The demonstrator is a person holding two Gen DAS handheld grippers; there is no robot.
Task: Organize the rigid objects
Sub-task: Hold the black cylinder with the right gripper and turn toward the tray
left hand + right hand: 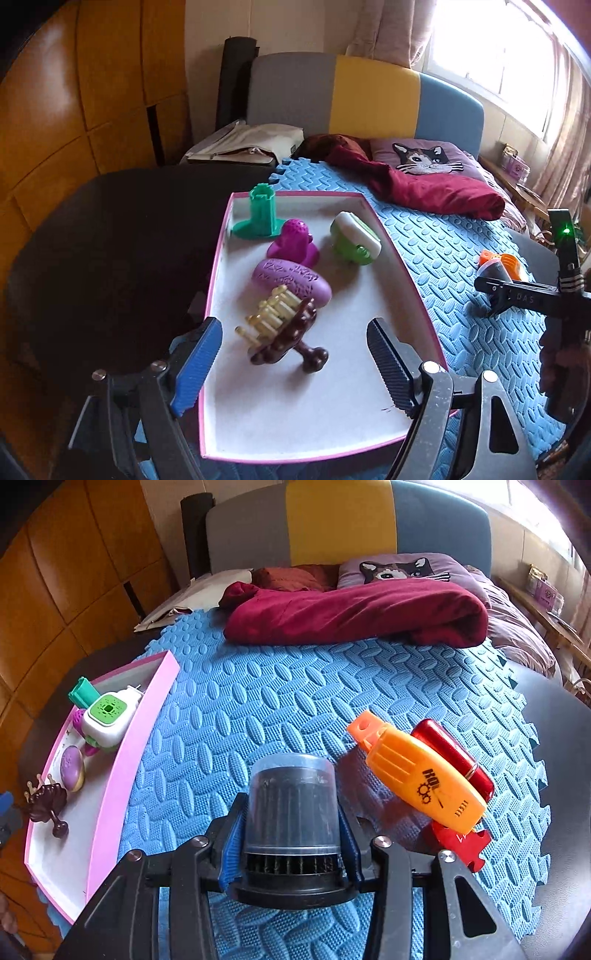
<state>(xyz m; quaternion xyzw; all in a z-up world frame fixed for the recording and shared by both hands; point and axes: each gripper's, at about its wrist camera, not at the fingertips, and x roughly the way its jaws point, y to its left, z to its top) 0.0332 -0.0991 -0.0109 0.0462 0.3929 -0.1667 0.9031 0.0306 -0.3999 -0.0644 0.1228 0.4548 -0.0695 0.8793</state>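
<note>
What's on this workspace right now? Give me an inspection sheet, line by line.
Surface: blue foam mat on a dark table.
Job's things: pink-rimmed tray holds green stand, magenta piece, green-white box, purple oval, brown comb piece. Orange tool lies on a red item on the mat.
Clutter: nothing seen.
Grippers: left claw open, empty, over the tray; right claw shut on grey filter cap.
Cables: nothing seen.
Surroundings: maroon cloth, cat pillow, window.

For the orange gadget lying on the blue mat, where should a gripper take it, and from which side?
Likely across the ribbed waist of the orange gadget, coming from above with the fingers on its two long flanks. It lies tilted, propped on the red case, so its narrow width is exposed and its ends are less secure.
</note>
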